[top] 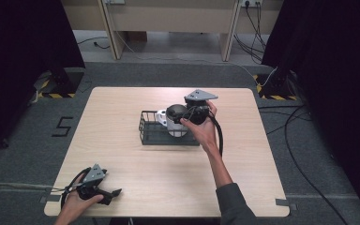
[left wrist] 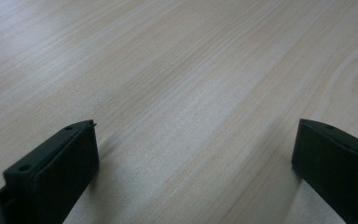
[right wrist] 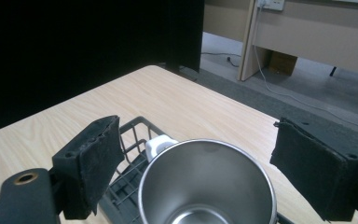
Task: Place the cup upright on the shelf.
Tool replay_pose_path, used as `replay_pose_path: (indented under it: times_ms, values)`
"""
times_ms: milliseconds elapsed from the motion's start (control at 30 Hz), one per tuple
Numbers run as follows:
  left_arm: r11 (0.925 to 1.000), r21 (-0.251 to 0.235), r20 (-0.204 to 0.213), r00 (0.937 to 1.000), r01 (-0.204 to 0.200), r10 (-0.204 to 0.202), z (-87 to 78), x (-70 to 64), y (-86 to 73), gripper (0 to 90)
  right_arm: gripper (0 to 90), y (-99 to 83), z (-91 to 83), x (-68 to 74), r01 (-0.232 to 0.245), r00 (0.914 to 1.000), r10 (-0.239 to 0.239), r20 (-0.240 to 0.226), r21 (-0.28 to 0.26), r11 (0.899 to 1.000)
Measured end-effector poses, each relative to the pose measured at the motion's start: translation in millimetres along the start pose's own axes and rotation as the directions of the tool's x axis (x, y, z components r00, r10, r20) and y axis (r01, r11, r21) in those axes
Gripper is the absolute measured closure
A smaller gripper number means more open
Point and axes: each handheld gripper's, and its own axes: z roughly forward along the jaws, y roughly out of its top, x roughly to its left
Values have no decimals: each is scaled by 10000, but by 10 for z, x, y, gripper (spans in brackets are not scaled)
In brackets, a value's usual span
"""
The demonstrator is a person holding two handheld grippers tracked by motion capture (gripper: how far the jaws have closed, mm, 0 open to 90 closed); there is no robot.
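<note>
High view: left gripper (top: 104, 192) rests idle at the desk's (top: 122, 154) near edge, jaws spread, likely parked. Farther in, right gripper (right wrist: 196, 163) straddles a steel mug (right wrist: 207, 184) standing in the black wire basket (top: 146, 133), jaws released either side, presumably to seize or just freed.

Beyond the right gripper (right wrist: 203, 140), black curtains (top: 23, 42) flank a wooden desk (top: 168, 18); cables (top: 296, 164) cross grey carpet (top: 122, 75) to its right.
</note>
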Motion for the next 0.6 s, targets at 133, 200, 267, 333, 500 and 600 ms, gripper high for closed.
replay_pose_path:
  times_ms: [133, 200, 267, 333, 500, 600]
  values:
    - [10000, 1, 1, 10000, 0, 0, 0, 0, 0, 0, 156, -26, -61, 28, -26, 10000, 26, -29, -34, 10000]
    - [10000, 12, -3, 10000, -13, 13, 0, 1, 0, 0, 156, -48, -88, 38, -62, 10000, 62, -37, -20, 10000]
    - [10000, 8, 1, 10000, -11, 11, 0, 1, 0, 0, 156, -67, -121, 49, -89, 9999, 89, -51, 1, 10000]
    - [10000, 9, 1, 10000, -12, 12, 0, 1, 0, 0, 157, -79, -150, 59, -134, 9999, 134, -42, -5, 9999]
    - [10000, 8, 0, 10000, -12, 12, 0, 1, 0, 0, 157, -115, -230, 84, -231, 9997, 231, -63, -44, 9997]
    - [10000, 11, 2, 10000, -12, 12, 0, 1, 0, 0, 157, -138, -274, 103, -242, 9996, 241, -110, -50, 9997]
